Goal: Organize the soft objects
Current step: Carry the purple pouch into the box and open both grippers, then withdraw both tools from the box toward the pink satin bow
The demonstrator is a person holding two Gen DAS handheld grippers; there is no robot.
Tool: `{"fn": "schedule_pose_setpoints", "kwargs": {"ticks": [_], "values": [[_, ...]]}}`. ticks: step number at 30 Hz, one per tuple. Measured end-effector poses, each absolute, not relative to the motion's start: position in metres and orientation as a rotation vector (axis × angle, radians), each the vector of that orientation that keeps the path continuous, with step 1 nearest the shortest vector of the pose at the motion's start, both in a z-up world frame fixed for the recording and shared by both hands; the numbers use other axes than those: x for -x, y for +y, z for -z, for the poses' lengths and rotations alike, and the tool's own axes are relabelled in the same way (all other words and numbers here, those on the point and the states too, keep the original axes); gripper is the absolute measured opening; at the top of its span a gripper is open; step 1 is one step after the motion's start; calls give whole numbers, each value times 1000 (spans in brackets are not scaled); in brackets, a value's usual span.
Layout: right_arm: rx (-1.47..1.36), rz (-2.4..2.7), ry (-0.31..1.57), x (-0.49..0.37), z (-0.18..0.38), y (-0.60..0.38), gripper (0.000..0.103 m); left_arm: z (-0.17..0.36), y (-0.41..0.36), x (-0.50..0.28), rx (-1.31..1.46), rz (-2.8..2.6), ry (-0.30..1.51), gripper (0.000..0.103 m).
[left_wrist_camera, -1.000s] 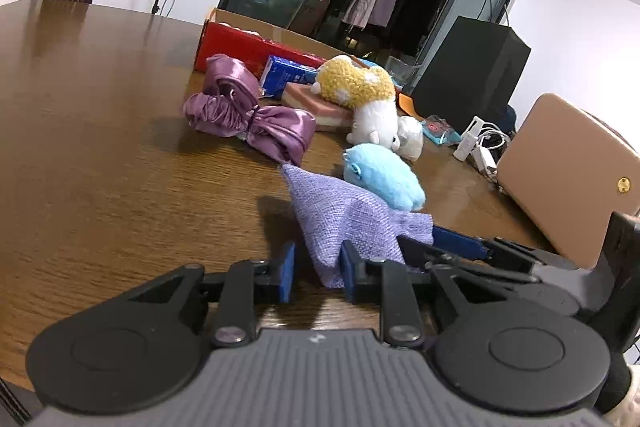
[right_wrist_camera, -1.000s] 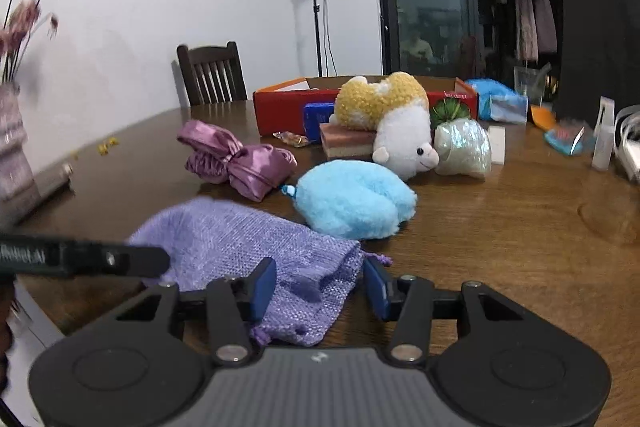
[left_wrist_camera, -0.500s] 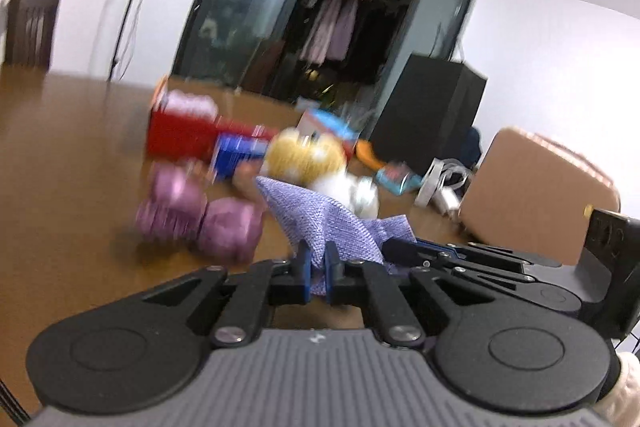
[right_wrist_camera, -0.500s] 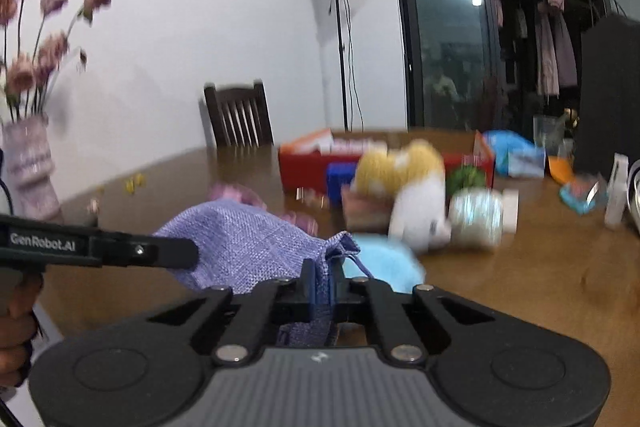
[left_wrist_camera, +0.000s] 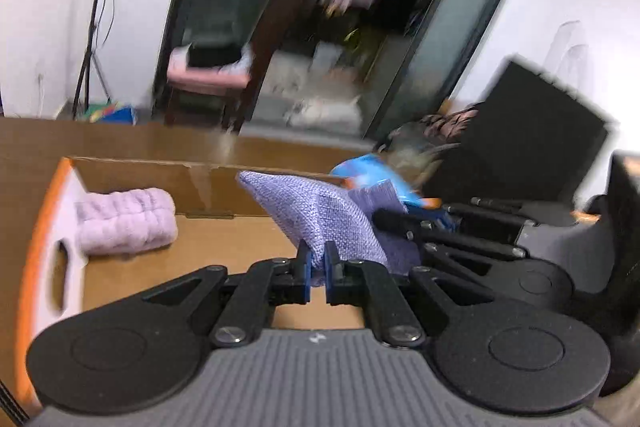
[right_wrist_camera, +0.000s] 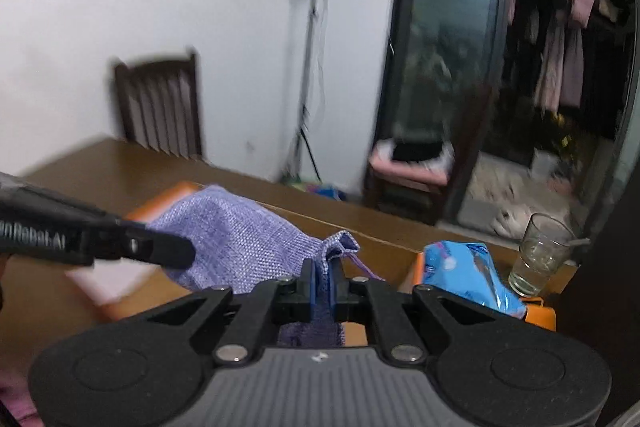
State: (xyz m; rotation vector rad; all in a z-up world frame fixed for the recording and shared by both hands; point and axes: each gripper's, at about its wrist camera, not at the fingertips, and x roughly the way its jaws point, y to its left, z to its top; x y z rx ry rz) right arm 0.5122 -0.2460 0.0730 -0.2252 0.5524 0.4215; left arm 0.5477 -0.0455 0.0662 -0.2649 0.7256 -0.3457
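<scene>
**Op:** Left gripper (left_wrist_camera: 316, 277) is clamped on one edge of the pouch (left_wrist_camera: 320, 211). Right gripper (right_wrist_camera: 321, 285) is pinched on the gathered neck of that pouch, by its drawstring. I hold it between the two, clear of any surface, stretched a little.

**Obs:** Where is it relative to the box?

**Op:** Over the box (left_wrist_camera: 132, 183). In the left view the cardboard floor lies just beyond my fingertips, the pouch hanging above it. Not yet released.

**Obs:** Anything already in there?

**Op:** One item: a pink roll (left_wrist_camera: 124, 223) lying against the left wall, near the handle cut-out. Counts as done, I judge. The rest of the floor that I can see is bare.

**Obs:** And past the pouch?

**Op:** A blue packet (right_wrist_camera: 468, 275) at the box's far right corner; I cannot tell whether it sits inside or on the rim. A glass (right_wrist_camera: 540, 255) stands on the table (right_wrist_camera: 104, 171) beyond it. Further back, a chair (right_wrist_camera: 160, 111) and a light stand, both blurred.

**Obs:** Progress?

**Op:** Early to middle, my estimate. One soft thing boxed, the second in hand above it. Other soft items are not in either view, so what remains I cannot count.
</scene>
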Motion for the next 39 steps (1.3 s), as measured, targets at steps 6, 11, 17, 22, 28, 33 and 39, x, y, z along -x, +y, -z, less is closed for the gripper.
{"fn": "schedule_pose_setpoints", "kwargs": {"ticks": [6,11,17,22,28,33,39], "values": [[365,-331,724,-623,-17,-221,13,-8,-54,-630,279,327,874,10],[382,-286,737,-641,6,-224,27,-10,-53,-625,230,297,836,37],[346,-284,673,-617,-30,-240,32,-63,-46,-585,155,290,756,41],[321,-301,571,-559,-91,-251,49,-128,-34,-516,87,262,625,66],[269,-355,474,-470,-128,-268,58,-150,-24,-425,-14,209,466,85],[177,-409,393,-387,-127,-282,67,-134,-17,-354,-45,176,387,87],[143,-473,316,-283,-103,-289,79,-98,-3,-256,-18,170,312,98]]}}
